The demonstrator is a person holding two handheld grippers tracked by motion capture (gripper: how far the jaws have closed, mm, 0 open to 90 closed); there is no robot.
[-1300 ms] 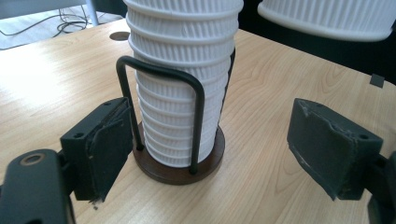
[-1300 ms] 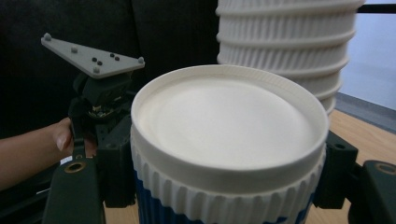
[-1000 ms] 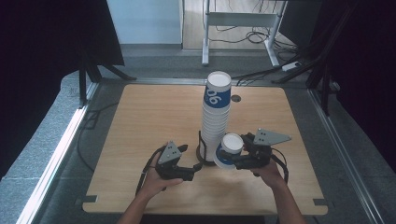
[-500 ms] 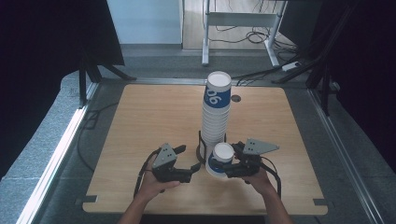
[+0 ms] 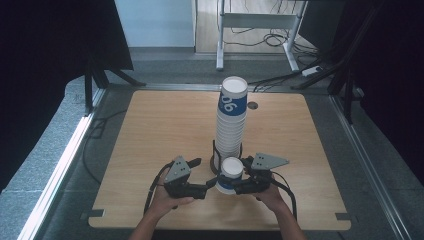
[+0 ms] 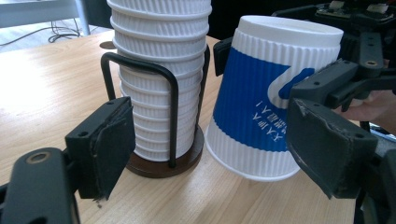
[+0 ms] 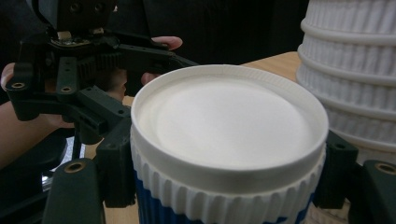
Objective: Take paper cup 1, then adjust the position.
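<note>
Single ribbed paper cup (image 5: pixel 231 175), white with a blue band, upside down with its flat base up, at the near middle of the counter (image 5: pixel 150 130), just in front of the cup stack. Its rim sits at or just above the counter top; contact cannot be told. It leans slightly toward the stack in the left gripper view.

Right tongs (image 5: pixel 239 186): clenched on the cup, jaws pressing opposite sides of the ribbed wall just below the base edge (right gripper view (image 7: pixel 224 186)).

Left tongs (image 5: pixel 210 186): jaws have just been closing, yet they are released and part-open. In the left gripper view (image 6: pixel 205 154) the cup's lower wall lies in the gap, near the right-hand pad (image 6: pixel 327 149); no pressing contact seen.

Tall stack of inverted cups (image 5: pixel 231 125) stands in a black wire holder (image 6: pixel 161 154) with a round dark base, just behind the held cup; narrow gap between cup and holder.

Open room: wide bare wood left and right of the stack and toward the far edge. Near edge of the counter is close behind both hands.
</note>
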